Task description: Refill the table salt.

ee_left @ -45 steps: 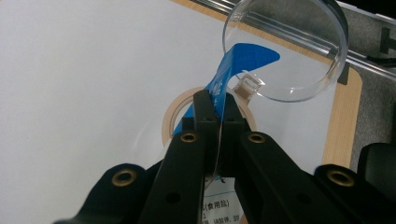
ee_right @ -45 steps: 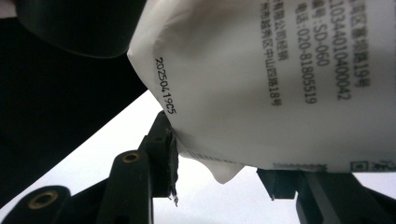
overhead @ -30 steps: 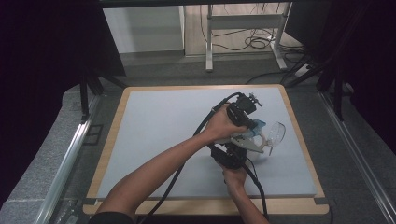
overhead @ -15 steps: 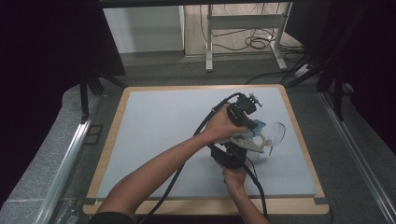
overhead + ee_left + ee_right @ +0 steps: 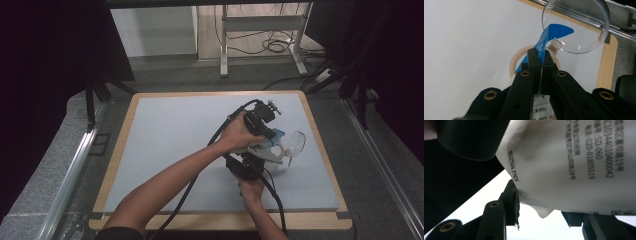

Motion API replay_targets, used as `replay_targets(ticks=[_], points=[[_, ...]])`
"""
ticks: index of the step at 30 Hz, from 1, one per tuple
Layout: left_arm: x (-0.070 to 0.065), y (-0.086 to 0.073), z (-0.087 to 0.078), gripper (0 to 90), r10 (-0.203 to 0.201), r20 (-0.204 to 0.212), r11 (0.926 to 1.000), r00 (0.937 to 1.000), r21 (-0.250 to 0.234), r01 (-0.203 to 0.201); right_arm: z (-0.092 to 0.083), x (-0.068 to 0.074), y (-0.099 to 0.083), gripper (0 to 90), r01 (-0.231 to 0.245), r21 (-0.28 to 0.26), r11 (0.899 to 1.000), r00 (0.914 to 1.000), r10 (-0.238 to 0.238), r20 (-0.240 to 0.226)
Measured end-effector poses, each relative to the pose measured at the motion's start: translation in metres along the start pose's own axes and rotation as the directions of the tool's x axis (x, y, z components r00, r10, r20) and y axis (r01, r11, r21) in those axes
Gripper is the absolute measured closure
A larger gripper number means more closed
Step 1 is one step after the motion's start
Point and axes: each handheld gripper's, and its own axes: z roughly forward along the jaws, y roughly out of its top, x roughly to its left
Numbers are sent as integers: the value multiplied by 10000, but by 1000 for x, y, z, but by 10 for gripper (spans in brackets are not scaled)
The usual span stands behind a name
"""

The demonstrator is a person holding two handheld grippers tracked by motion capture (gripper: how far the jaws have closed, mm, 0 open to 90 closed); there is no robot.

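Note:
A white and blue salt bag (image 5: 264, 148) hangs between both grippers over the right part of the grey mat (image 5: 170, 135). My left gripper (image 5: 271, 134) comes from above and is shut on the bag's blue top corner (image 5: 543, 44). That corner tilts over a clear round dish (image 5: 584, 37), which stands to the right of the bag (image 5: 296, 142). My right gripper (image 5: 254, 159) holds the bag's lower end from below. In the right gripper view the printed white bag (image 5: 574, 162) bulges between the two jaws (image 5: 541, 206), which are shut on it.
A tan tape roll (image 5: 513, 65) lies flat on the mat under the bag. The mat has a wooden rim (image 5: 320, 145) close behind the dish. Black cables (image 5: 192, 182) trail from both grippers toward the near edge. The left half of the mat is bare.

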Motion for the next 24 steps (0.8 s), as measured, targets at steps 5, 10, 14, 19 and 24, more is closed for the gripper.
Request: replay_targets(ticks=[5,10,14,19,24], points=[[0,0,0,900,-10,33,10000,10000,-3,10,0,0,1,544,-35,-25,10000,10000,35,-18],[0,0,0,900,0,24,10000,10000,13,0,0,1,1,544,-21,-58,10000,10000,21,-1],[0,0,0,900,-1,39,10000,10000,17,1,-1,1,1,544,-21,-48,10000,10000,21,-8],[0,0,0,900,15,33,10000,10000,34,-15,-1,1,1,545,-11,-53,10000,10000,11,-4],[-1,0,0,900,15,42,10000,10000,28,-15,-1,0,1,545,3,-65,10000,10000,-3,5]])
